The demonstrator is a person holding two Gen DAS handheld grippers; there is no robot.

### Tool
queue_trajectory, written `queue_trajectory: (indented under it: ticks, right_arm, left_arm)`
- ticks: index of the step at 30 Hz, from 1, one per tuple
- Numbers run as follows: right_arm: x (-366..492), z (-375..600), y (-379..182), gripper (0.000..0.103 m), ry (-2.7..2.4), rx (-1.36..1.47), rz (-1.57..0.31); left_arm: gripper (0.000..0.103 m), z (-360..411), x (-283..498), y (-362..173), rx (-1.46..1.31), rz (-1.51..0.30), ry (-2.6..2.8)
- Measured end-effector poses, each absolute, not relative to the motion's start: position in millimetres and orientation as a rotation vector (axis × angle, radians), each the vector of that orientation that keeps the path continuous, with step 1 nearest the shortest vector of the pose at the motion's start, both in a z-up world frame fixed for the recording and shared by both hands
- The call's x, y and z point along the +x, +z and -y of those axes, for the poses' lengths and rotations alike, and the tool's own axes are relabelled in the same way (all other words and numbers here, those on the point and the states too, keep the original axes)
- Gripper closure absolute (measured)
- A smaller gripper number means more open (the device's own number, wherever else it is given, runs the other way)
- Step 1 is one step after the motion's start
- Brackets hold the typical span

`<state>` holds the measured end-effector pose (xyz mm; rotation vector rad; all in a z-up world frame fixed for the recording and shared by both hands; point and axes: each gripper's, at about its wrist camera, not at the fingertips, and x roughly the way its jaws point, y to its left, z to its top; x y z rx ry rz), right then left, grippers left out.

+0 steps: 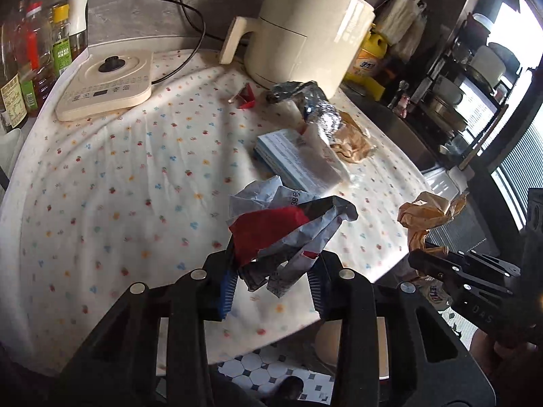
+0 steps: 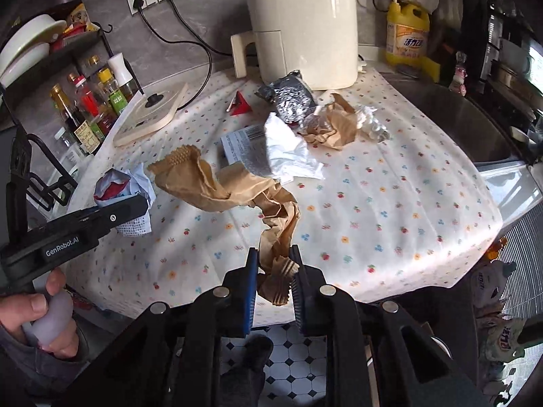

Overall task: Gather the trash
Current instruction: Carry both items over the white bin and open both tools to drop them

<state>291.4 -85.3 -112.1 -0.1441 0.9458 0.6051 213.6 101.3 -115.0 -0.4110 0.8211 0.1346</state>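
My left gripper [image 1: 271, 271] is shut on a crumpled white, red and black wrapper [image 1: 288, 224], held above the flower-print tablecloth [image 1: 118, 203] near its front edge. My right gripper [image 2: 275, 264] is shut on the lower end of a long crumpled brown paper bag [image 2: 217, 183], which hangs over the cloth. In the right wrist view the left gripper [image 2: 135, 210] and its wrapper [image 2: 115, 183] show at the left. More trash lies on the table: a small red wrapper [image 1: 246, 96], a silver foil bag [image 1: 305, 98], a blue-white leaflet [image 1: 285, 156], white plastic [image 2: 288, 149] and another brown paper [image 2: 336, 125].
A cream air fryer [image 1: 305, 30] stands at the back. A flat cream cooker [image 1: 105, 84] and sauce bottles [image 1: 34, 61] are at the back left. A yellow detergent bottle [image 2: 407, 34] and a steel sink [image 2: 458, 118] are to the right. Tiled floor [image 2: 298, 356] shows below the table's front edge.
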Motion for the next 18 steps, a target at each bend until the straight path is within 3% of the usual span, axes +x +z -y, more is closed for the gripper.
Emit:
queue_trajectory:
  ticks: [18]
  right_arm:
    - [262.6, 301.8, -139.7, 0.081, 0.446, -0.051, -1.000]
  left_arm:
    - [0.066, 102.5, 200.9, -126.5, -0.324, -0.859, -0.013]
